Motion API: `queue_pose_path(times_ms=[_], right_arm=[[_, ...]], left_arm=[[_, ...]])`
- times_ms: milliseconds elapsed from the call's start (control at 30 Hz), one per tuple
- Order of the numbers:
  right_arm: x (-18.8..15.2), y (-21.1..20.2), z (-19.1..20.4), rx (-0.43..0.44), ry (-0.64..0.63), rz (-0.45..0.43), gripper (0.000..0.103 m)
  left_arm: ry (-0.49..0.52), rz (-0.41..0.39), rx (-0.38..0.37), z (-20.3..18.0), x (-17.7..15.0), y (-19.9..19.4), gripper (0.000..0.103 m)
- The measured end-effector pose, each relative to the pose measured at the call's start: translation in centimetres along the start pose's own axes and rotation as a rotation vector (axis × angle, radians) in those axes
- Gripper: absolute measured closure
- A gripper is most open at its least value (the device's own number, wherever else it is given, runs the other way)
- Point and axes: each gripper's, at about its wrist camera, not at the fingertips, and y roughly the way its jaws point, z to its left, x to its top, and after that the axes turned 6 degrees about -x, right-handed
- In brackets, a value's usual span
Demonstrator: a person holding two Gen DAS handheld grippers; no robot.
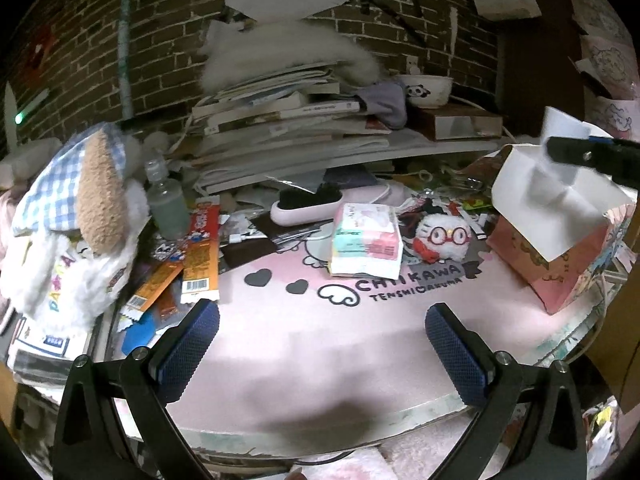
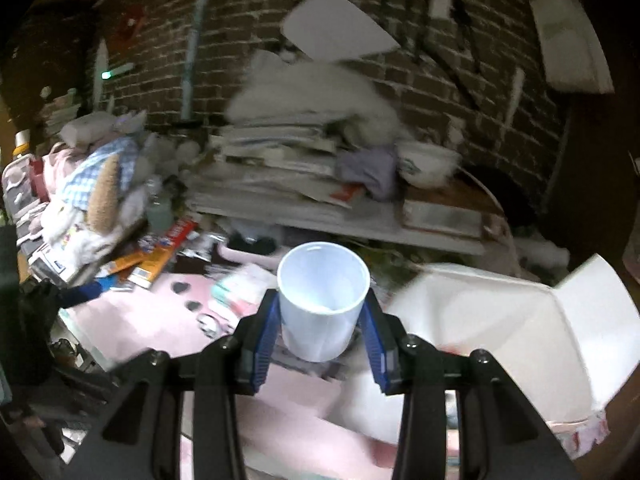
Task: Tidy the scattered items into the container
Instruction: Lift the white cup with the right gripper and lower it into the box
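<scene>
**Cup in the right tongs, box to its right**

The right tongs are closed on a white cup, the blue pads pressing its sides from left and right below the rim. The cup stands upright, its mouth open to the ceiling and its long axis roughly vertical, and it hangs clear above the pink tabletop. The right wrist view is blurred, so fine detail of the grip cannot be read.

The container appears to be the pink box with white flaps folded open, standing at the right end of the tabletop. In the right wrist view its white flaps lie just to the right of the cup and lower than the cup's rim. So the coming move likely turns on one relation: the box opening is to the right of and below the held cup. A short carry rightward over the flaps and a lowering should bring it in. The nearest flap could catch the cup's base if it goes across too low.

The left tongs stand wide open with nothing between them, held above the bare front of the tabletop. A tissue pack and a small plush with red glasses lie ahead of them, near the middle. The right hand is plainly the nearer to the box; the left sits well apart from it.
</scene>
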Motion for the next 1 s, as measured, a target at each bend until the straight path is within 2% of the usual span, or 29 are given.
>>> queue_pose_path(times_ms=[167, 267, 367, 533, 767, 867, 1000], right_arm=[[-0.1, -0.5, -6.3, -0.137, 0.023, 0.050, 0.066], [-0.1, -0.2, -9.1, -0.163, 0.028, 0.119, 0.066], [-0.2, 0.5, -10.5, -0.205, -0.020, 0.169, 0.066], [-0.5, 3.6, -12.5, -0.099, -0.025, 0.361, 0.066], [-1.0, 8.6, -13.5, -0.061, -0.066, 0.594, 0.066], [-1.4, 9.9, -13.7, -0.100, -0.086, 0.648, 0.065], [-1.8, 9.9, -13.6, -0.089, -0.092, 0.652, 0.054]], left_arm=[[0.003, 0.004, -0.032, -0.8, 0.3, 0.4, 0.000], [0.011, 0.005, -0.036, -1.3, 0.4, 0.6, 0.000], [0.017, 0.010, -0.046, -1.8, 0.4, 0.9, 0.000], [0.031, 0.018, -0.050, -2.3, 0.5, 1.1, 0.000], [0.032, 0.026, -0.052, -2.3, 0.4, 1.1, 0.000], [0.021, 0.034, -0.055, -1.9, 0.3, 1.4, 0.000], [0.004, 0.068, -0.073, -1.3, 0.0, 2.2, 0.000]])
